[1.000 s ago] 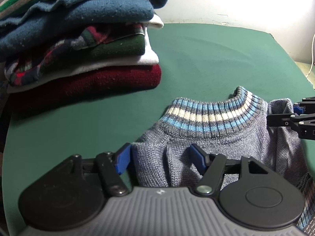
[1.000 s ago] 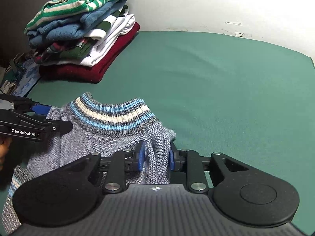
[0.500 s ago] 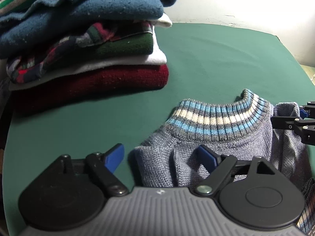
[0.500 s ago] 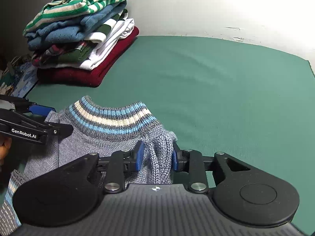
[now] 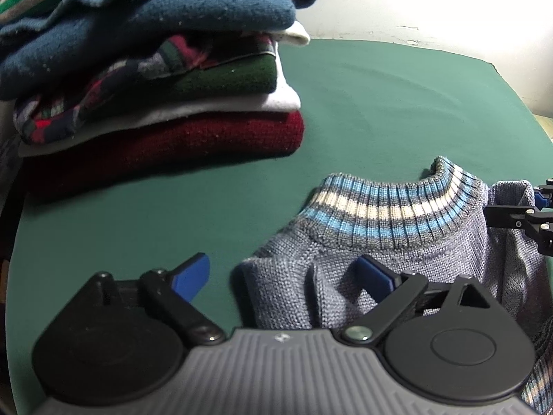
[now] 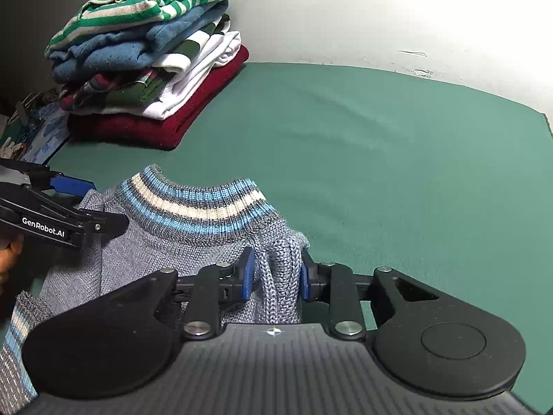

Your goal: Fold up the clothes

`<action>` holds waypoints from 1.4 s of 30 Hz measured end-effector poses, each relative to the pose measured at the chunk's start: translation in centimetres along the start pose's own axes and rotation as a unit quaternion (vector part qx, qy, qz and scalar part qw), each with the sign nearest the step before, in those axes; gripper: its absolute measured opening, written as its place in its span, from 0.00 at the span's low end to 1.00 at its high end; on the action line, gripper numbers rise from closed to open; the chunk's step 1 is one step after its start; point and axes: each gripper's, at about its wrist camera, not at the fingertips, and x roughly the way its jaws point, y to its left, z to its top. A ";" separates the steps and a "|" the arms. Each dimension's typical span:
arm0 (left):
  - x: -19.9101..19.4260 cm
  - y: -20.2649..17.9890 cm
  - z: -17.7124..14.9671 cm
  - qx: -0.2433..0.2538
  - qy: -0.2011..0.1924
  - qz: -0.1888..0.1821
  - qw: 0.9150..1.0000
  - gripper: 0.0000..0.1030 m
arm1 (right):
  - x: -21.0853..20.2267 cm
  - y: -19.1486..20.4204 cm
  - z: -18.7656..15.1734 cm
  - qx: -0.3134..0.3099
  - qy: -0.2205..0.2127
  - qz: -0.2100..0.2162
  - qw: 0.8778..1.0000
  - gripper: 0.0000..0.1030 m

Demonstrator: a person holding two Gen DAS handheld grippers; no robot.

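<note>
left gripper opening, its fingers spreading off the sweater shoulder it straddles, while the right gripper clamps a bunched fold to pin it on the green surface, stack behind.

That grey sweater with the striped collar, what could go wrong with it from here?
1. The left claw is opening and its pads no longer press the grey sweater, while the right claw pinches a bunched fold; that corner may sag and the fold may loosen.
2. One open blue pad lies against the loose knit and might snag it on pulling away.
3. The tall pile of folded clothes leans slightly; a nudge might tip it.
</note>
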 end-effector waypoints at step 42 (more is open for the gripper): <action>-0.8 0.7 -0.8 0.017 -0.031 -0.072 0.997 0.51 | -1.9 -4.3 -1.0 0.102 0.002 0.075 0.992 0.36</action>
